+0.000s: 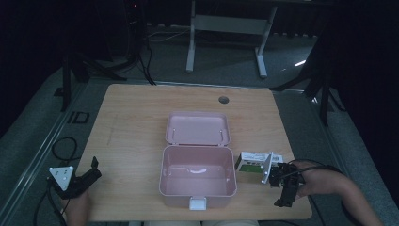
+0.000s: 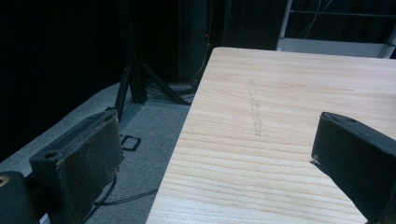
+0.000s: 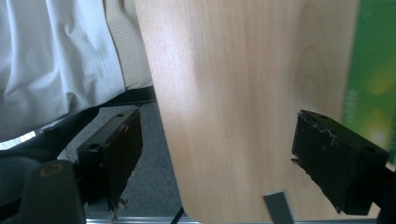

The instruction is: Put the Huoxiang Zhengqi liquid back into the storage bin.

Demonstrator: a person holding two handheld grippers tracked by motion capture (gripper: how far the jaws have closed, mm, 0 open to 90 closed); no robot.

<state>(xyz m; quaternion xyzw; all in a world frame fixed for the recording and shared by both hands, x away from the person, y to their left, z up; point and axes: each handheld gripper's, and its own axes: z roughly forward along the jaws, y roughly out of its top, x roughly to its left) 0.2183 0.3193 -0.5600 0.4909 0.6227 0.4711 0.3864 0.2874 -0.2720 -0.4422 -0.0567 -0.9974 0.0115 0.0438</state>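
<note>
An open pink box (image 1: 179,197) stands mid-table, empty, with its lid (image 1: 197,128) laid back flat behind it. To its right lies a small green and white carton (image 1: 251,162). My right gripper (image 1: 283,197) is just right of the carton near the table's front right corner. In the right gripper view it (image 3: 217,135) is open over bare wood, with the green carton (image 3: 373,84) at the right edge outside the jaws. My left gripper (image 1: 93,170) sits at the table's front left edge. It (image 2: 217,140) is open with nothing between its jaws.
The wooden table (image 1: 131,117) has a round cable hole (image 1: 223,100) near its far edge. A white desk frame (image 1: 226,28) and dark stands are on the floor behind. The person's white clothing (image 3: 51,56) lies beyond the table's front edge.
</note>
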